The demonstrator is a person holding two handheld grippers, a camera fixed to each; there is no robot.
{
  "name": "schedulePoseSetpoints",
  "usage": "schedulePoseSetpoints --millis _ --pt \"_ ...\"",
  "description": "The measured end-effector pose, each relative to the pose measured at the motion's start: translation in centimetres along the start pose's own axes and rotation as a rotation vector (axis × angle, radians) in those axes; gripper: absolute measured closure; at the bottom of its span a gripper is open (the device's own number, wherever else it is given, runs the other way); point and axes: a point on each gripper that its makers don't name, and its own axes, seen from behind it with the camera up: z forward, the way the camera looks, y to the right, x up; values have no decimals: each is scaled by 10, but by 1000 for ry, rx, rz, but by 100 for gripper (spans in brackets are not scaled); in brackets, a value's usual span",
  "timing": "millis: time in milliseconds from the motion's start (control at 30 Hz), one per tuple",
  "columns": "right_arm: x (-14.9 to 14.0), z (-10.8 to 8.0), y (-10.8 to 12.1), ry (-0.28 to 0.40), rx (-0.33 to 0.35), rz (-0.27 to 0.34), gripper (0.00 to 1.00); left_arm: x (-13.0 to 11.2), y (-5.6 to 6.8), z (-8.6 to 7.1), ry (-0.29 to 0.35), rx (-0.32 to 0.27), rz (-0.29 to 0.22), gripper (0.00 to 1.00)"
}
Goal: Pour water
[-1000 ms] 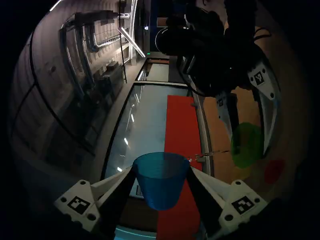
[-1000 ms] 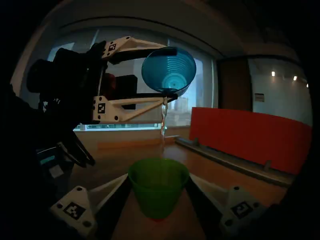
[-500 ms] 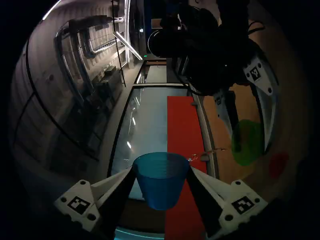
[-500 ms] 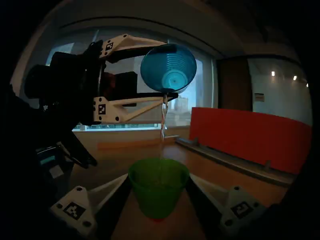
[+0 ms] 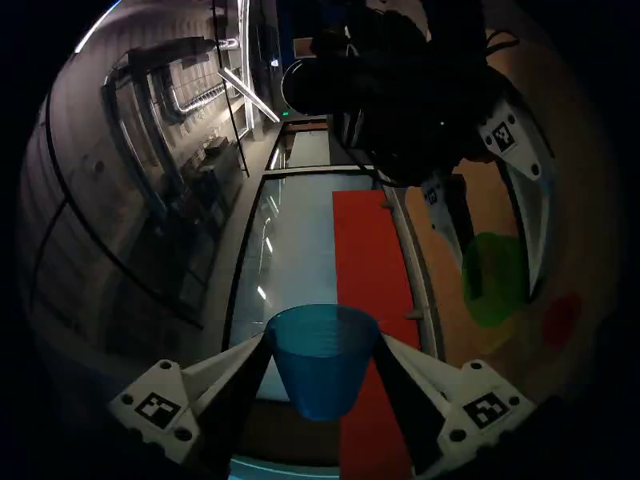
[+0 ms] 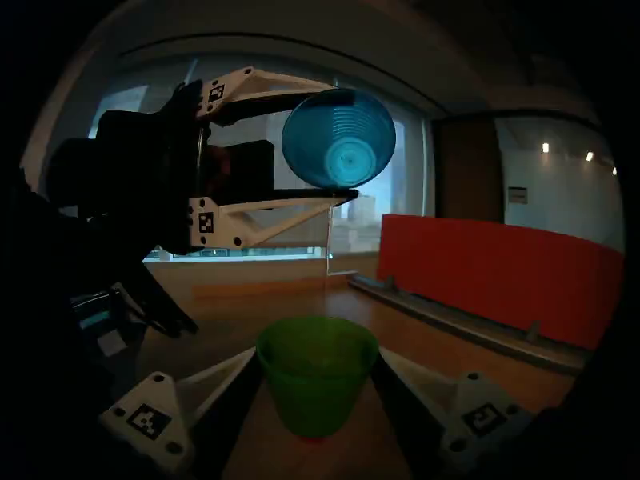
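The wooden surface (image 6: 416, 336) runs across the lower half of the right gripper view, and a long red panel (image 6: 504, 268) stands along its far edge at right. The left tongs (image 6: 340, 144) reach in from the upper left of that view, clamped above and below on a translucent blue cup (image 6: 338, 150). The blue cup is tipped on its side, so its ribbed inside and pale bottom face the camera. At the bottom centre the right tongs (image 6: 317, 356) grip a translucent green cup (image 6: 317, 372) on both sides. It stands upright with its mouth open, directly below the blue one, and a small red mark (image 6: 312, 438) shows under its base. A thin thread of water (image 6: 329, 240) hangs from the blue cup's lower rim.
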Motion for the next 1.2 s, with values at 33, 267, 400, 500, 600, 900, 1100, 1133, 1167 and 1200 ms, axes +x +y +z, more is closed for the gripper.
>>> schedulePoseSetpoints --millis 33,267,400,500,600,900,1100,1133,1167,1200 --pt "0 0 0 1 0 0 10 0 0 0 1 0 -2 13" --pt "0 -1 1 1 0 2 10 2 0 1 7 -4 -4 13" --pt "0 -1 1 2 -1 2 10 1 -1 3 9 -4 -9 13" --pt "0 -1 1 4 -2 3 10 1 -2 5 11 -5 -25 13" --pt "0 -1 2 5 -3 4 10 -1 -1 6 12 -7 -53 13" --pt "-3 -5 6 11 -10 6 10 -17 8 9 -20 -10 -248 13" --pt "2 -5 6 21 -12 5 10 -23 15 9 -28 -8 -382 13" --pt "3 -6 6 22 -12 5 10 -25 16 9 -30 -8 -409 13" --pt "3 -6 6 23 -13 5 10 -26 17 9 -32 -8 -432 13" --pt "4 -6 6 24 -13 5 10 -27 17 8 -31 -6 -454 13"
